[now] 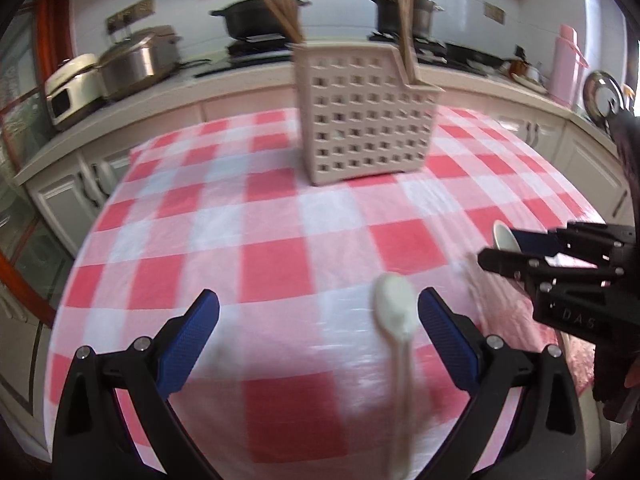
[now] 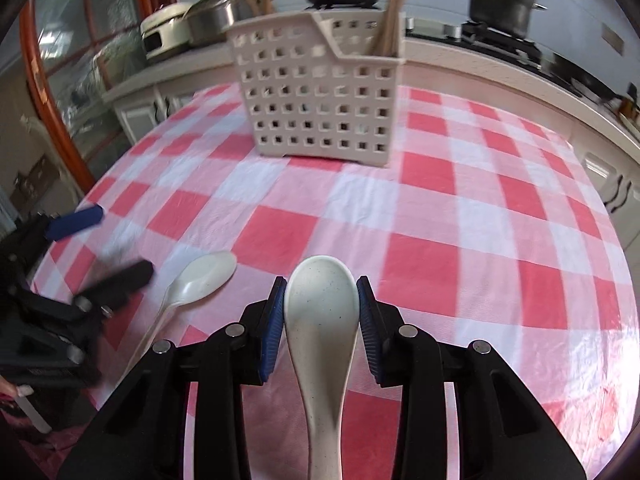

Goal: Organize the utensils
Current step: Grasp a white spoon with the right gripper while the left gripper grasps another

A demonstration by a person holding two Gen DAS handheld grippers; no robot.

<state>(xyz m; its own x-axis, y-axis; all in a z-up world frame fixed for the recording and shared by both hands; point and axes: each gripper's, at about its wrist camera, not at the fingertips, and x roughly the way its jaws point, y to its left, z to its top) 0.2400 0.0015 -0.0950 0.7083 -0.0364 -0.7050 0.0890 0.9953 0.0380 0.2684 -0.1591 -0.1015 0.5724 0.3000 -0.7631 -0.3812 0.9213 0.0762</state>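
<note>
A speckled ceramic soup spoon [image 2: 322,312] is clamped by its bowl between the blue pads of the right hand-held gripper [image 2: 322,312], held above the checked cloth of the bench [image 2: 460,220]. Just beside it, a pale plastic spoon [image 1: 394,308] is seen lying on the cloth between the spread, empty fingers of the left hand-held gripper [image 1: 318,320]. Farther back, a perforated beige utensil caddy [image 2: 316,96] is stood upright on the bench, with wooden chopsticks [image 2: 390,20] held in it.
</note>
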